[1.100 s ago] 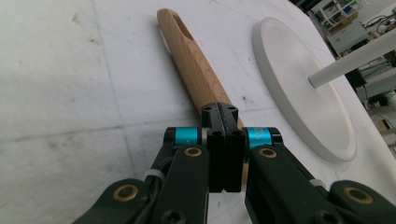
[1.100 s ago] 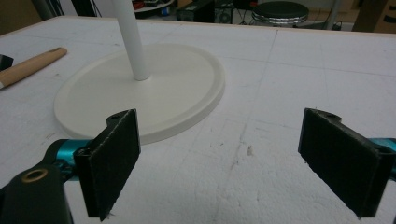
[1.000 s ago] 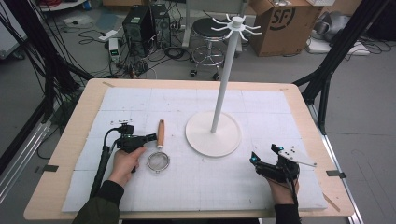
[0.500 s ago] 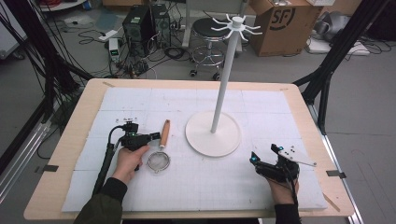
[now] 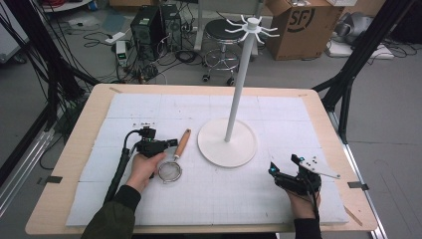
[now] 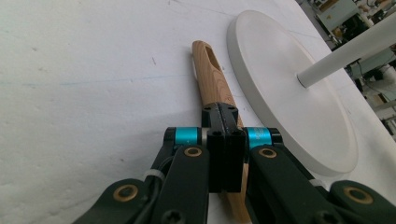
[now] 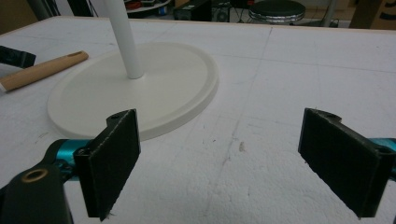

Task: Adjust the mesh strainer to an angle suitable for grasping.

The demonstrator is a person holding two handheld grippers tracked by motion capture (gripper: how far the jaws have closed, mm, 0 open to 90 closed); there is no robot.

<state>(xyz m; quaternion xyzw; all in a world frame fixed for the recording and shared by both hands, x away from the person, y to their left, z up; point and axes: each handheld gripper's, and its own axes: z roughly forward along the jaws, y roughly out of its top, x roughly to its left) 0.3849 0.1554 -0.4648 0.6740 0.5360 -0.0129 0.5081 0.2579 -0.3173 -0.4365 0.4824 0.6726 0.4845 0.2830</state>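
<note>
The left gripper (image 5: 166, 144) is lying low over the white mat (image 5: 149, 107), its jaws closed tight together and resting against the wooden handle (image 6: 212, 74) of a small strainer (image 5: 170, 171); whether they are pinching it I cannot tell. The strainer is lying flat just left of the white stand's round base (image 5: 227, 144), its mesh bowl nearest the person; the right gripper (image 7: 233, 161) is sitting well apart near the mat's right edge, its jaws standing wide open over bare mat.

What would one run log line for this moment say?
left gripper: shut on strainer handle | strainer: on mat | right gripper: open, nothing between jaws | stand base: beside handle
</note>
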